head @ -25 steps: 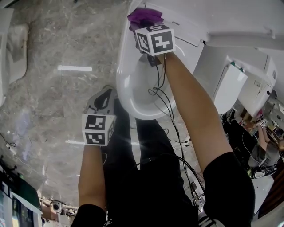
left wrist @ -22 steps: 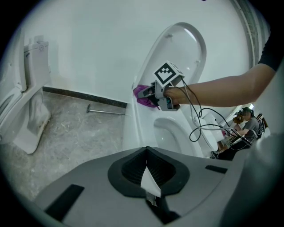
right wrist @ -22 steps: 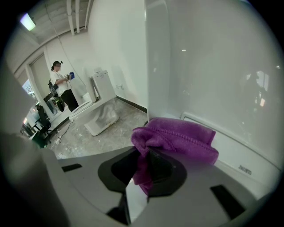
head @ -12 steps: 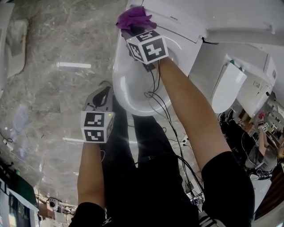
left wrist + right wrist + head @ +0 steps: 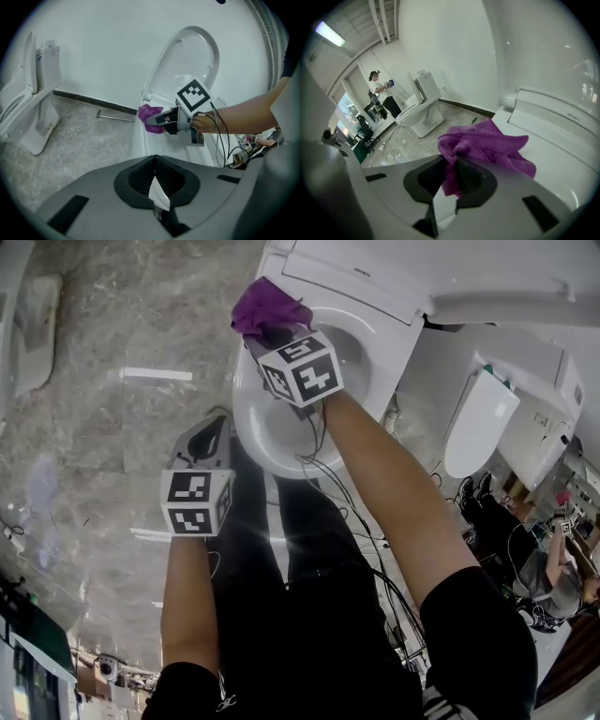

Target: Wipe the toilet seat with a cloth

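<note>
A purple cloth [image 5: 269,307] lies bunched on the left rear of the white toilet seat [image 5: 246,401], close to the hinge. My right gripper [image 5: 273,334] is shut on the cloth and presses it onto the seat. In the right gripper view the cloth [image 5: 487,143] spills out of the right gripper [image 5: 457,171] over the white surface. The lid [image 5: 190,58] stands raised. My left gripper [image 5: 212,439] hangs shut and empty over the floor, left of the bowl. In its own view the left gripper [image 5: 157,199] points at the cloth [image 5: 149,117] and the right gripper [image 5: 157,120].
A second toilet [image 5: 26,105] stands at the left wall, and a thin metal rod [image 5: 115,117] lies on the marble floor near it. Another toilet [image 5: 483,413] stands to the right. Cables [image 5: 352,512] trail from my right arm. A person [image 5: 380,93] stands far off.
My right gripper has slid the cloth from the rear of the seat leftward and a little forward along the rim. The left gripper has stayed shut beside the bowl.
</note>
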A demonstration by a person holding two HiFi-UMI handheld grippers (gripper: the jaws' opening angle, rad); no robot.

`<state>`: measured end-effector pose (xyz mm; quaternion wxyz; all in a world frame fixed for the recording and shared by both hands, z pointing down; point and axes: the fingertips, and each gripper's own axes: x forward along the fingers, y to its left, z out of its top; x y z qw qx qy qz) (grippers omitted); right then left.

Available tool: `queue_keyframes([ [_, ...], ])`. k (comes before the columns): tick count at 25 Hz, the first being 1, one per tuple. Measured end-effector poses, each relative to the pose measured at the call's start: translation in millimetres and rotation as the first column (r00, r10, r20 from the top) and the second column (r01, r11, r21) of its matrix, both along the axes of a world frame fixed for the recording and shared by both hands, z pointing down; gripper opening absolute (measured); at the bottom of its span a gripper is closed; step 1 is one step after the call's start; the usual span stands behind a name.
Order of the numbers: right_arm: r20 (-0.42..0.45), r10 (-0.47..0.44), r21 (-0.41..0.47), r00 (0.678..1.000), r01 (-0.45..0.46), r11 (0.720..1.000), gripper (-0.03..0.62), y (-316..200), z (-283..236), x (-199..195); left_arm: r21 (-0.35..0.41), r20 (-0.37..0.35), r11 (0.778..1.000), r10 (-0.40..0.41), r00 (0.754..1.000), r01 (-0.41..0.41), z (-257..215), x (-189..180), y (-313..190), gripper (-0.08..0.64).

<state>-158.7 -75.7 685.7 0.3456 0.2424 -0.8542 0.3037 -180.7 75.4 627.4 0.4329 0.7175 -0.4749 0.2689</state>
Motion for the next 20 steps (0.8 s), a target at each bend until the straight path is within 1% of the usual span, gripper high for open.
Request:
queue_keyframes([
  [4,0.022,-0.01,-0.052,1.0,0.011,0.999,0.064,31,2,2,-0.007,0.013,0.999,-0.033,0.999,0.034,1,-6,4,0.006],
  [7,0.04,-0.019,-0.073,0.999,0.021,0.997,0.064,47,3,4,-0.005,0.029,0.999,-0.054,0.998,0.054,2,-11,3,0.006],
  [11,0.051,-0.064,-0.098,0.997,0.069,0.993,0.064,71,3,5,-0.01,0.053,0.996,-0.085,0.995,0.085,3,-15,7,0.006],
  [15,0.066,-0.103,-0.13,0.992,0.111,0.985,0.064,97,4,6,-0.02,0.063,0.994,-0.103,0.993,0.105,4,-9,14,0.006],
  [20,0.099,-0.132,-0.174,0.986,0.147,0.974,0.064,132,4,10,-0.028,0.073,0.994,-0.104,0.992,0.107,3,4,24,0.006],
])
